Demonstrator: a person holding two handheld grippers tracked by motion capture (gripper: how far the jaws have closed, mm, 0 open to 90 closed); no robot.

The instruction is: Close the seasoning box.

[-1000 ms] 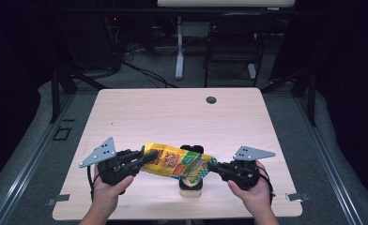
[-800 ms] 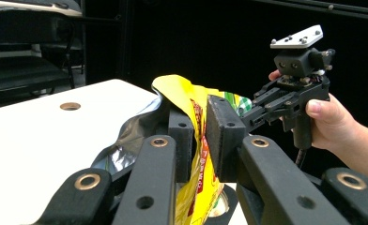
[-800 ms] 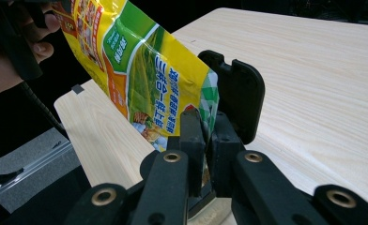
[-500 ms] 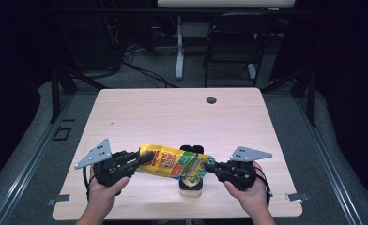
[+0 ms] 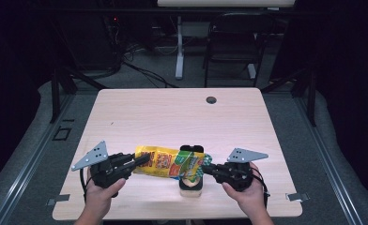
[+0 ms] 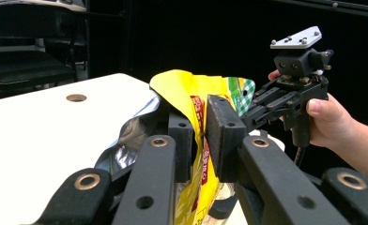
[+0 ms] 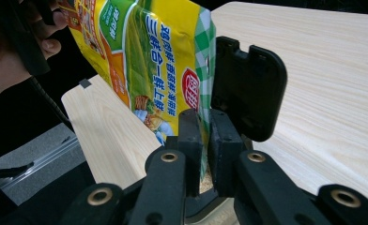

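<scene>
Yellow snack bag (image 5: 169, 161) held off the table (image 5: 172, 112) between both grippers — long axis running left to right. Left gripper (image 5: 142, 161) is pinched on the bag's left end; right gripper (image 5: 205, 167) is clamped on its right edge, jaws just closing further. Directly beneath that right end sits a small container (image 5: 190, 185) — black lid (image 5: 191, 148) just behind it.

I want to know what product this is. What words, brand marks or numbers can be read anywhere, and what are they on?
Yellow snack bag, green band: a column of white Chinese characters, roughly "三鲜合一鲜上鲜"; not all strokes are sure.
Same bag, red oval mark: white characters, too skewed to read.
Bag in the left gripper view: red strip of print, too blurred.
</scene>
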